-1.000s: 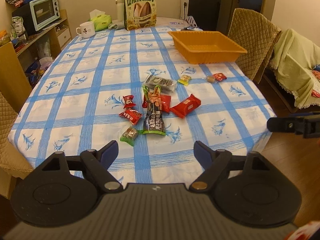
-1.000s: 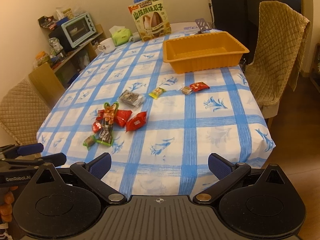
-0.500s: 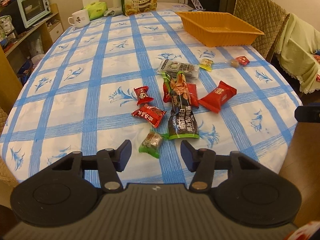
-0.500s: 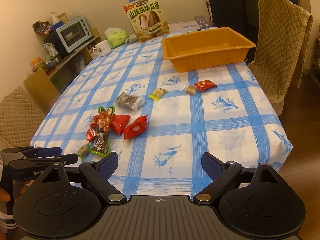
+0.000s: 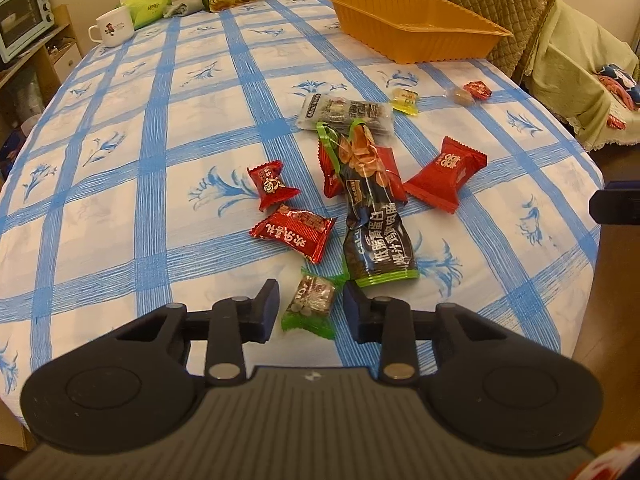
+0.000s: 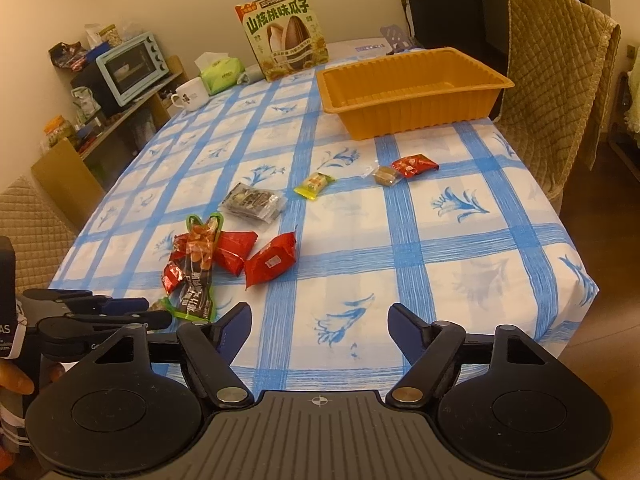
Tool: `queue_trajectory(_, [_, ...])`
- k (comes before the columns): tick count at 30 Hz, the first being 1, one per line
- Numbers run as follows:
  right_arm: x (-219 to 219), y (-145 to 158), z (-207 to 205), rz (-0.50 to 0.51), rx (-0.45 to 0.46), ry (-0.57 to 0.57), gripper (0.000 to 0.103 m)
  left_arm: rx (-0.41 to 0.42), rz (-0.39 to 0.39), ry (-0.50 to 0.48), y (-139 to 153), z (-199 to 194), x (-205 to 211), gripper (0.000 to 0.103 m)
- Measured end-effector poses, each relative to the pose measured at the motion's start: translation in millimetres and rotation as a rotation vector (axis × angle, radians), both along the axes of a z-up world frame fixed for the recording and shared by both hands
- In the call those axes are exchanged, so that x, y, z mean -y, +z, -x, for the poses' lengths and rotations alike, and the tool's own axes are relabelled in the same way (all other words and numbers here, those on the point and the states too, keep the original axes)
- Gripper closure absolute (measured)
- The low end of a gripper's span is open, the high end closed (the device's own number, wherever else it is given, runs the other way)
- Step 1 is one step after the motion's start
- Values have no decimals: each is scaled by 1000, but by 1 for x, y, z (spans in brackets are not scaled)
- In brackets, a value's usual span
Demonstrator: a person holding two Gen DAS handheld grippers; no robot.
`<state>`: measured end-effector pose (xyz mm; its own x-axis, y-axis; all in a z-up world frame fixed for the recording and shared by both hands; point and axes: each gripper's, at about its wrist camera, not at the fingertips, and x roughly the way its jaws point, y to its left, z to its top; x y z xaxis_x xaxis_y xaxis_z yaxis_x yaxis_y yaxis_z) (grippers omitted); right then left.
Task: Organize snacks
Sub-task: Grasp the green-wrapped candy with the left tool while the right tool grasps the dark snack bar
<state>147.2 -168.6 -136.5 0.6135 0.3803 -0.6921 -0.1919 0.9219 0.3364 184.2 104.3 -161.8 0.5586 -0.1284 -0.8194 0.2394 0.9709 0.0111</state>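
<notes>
Several wrapped snacks lie loose on the blue-checked tablecloth (image 5: 160, 128). A small green-wrapped snack (image 5: 312, 300) sits between the fingers of my left gripper (image 5: 311, 304). Its jaws are closing on the snack, and a thin gap still shows at the pads. Just beyond lie a long dark packet (image 5: 376, 232) and red packets (image 5: 294, 232). The orange tray (image 6: 408, 92) stands empty at the far right. My right gripper (image 6: 320, 320) hovers over the near table edge, its jaws closing with nothing between them. The left gripper (image 6: 156, 312) shows low on the left in the right wrist view.
A grey packet (image 6: 254, 202), a yellow candy (image 6: 314, 184) and a red candy (image 6: 414, 165) lie between the cluster and the tray. A sunflower seed box (image 6: 286, 32), a mug (image 6: 190, 94) and tissues (image 6: 222, 72) stand at the far end. Quilted chairs (image 6: 560, 80) flank the table.
My left gripper has come forward and down to the snack cluster, and its jaws have narrowed around the green-wrapped snack. The right gripper has edged forward and its jaws have narrowed somewhat.
</notes>
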Motion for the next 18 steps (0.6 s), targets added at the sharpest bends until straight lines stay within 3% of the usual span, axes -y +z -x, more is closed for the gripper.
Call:
queue_trajectory(5, [-10, -1, -1, 6, -2, 6, 28, -6, 22, -34, -3, -3, -2, 83])
queue_trajectory(8, [-17, 0, -2, 6, 2, 18, 29, -4, 39, -39, -2, -2, -4, 84])
queue_trajectory(18, [-64, 1, -19, -5, 42, 122, 47, 56, 88, 53, 25, 12, -37, 84])
